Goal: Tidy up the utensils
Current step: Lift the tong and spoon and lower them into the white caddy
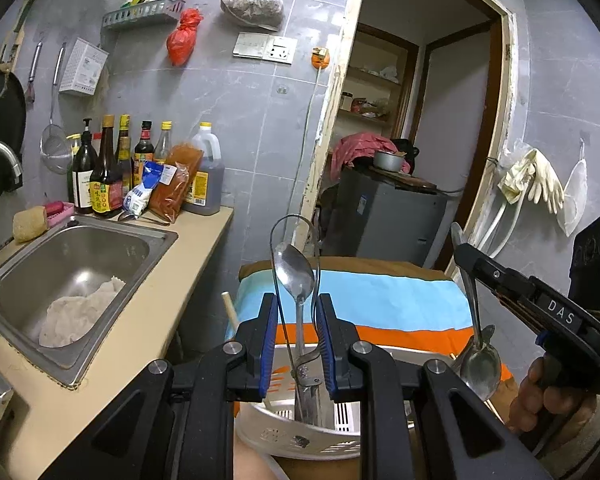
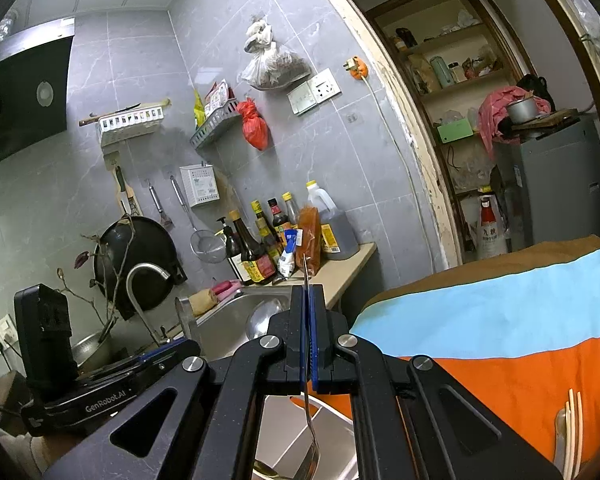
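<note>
In the left wrist view my left gripper [image 1: 298,304] has its blue pads pressed on a wire-loop utensil [image 1: 277,240]. A steel spoon [image 1: 296,274] stands bowl-up inside that loop. Both handles run down into a white perforated utensil holder [image 1: 284,436]. At the right, my right gripper [image 1: 462,250] is shut on a second spoon [image 1: 480,372], which hangs bowl-down beside the holder. In the right wrist view the right gripper [image 2: 309,312] pinches that thin spoon handle [image 2: 308,408] edge-on above the holder [image 2: 292,440].
A blue, orange and brown cloth [image 1: 380,300] covers the table [image 2: 500,312]. Chopsticks and a spoon [image 2: 568,432] lie on it at the right. To the left are a steel sink [image 1: 80,256] with a rag, sauce bottles [image 1: 108,168] and the counter edge.
</note>
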Motion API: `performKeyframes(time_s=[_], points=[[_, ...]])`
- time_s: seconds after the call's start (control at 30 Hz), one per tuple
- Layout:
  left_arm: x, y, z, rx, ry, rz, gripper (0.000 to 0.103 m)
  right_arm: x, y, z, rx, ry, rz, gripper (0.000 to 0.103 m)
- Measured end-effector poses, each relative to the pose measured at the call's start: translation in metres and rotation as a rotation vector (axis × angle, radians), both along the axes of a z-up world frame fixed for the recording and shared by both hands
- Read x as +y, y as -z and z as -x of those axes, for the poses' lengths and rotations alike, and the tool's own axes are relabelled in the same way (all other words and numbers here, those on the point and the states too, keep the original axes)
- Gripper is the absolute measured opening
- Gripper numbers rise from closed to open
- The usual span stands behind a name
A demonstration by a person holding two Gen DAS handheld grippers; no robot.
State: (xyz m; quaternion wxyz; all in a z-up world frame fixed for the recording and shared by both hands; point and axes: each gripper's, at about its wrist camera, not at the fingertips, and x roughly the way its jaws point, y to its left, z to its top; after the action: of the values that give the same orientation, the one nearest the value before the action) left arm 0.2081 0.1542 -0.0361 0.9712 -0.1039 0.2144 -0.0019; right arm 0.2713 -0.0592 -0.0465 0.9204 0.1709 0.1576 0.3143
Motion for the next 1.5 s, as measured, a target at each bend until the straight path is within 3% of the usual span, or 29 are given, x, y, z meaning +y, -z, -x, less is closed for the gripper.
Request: performKeyframes(time_s=[0.63, 0.87, 1.23, 1.5], points=[[0.009, -0.002, -0.001, -0.087, -0.044, 0.088, 0.018, 0.0, 0.002, 0.003, -0.004, 0.002, -0.004, 0.002], [0.006, -0.01, -0.003, -0.12, -0.056, 0.061, 0.018, -0.001, 0.007, 0.004, 0.004, 0.005, -0.012, 0.002], [-0.004, 0.001, -0.006, -0.124, -0.07, 0.031, 0.018, -0.003, 0.01, 0.005, 0.008, 0.006, -0.014, 0.002], [-0.006, 0.0, 0.006, -0.165, -0.19, 0.081, 0.018, -0.001, 0.018, 0.007, 0.022, -0.005, -0.022, 0.002]])
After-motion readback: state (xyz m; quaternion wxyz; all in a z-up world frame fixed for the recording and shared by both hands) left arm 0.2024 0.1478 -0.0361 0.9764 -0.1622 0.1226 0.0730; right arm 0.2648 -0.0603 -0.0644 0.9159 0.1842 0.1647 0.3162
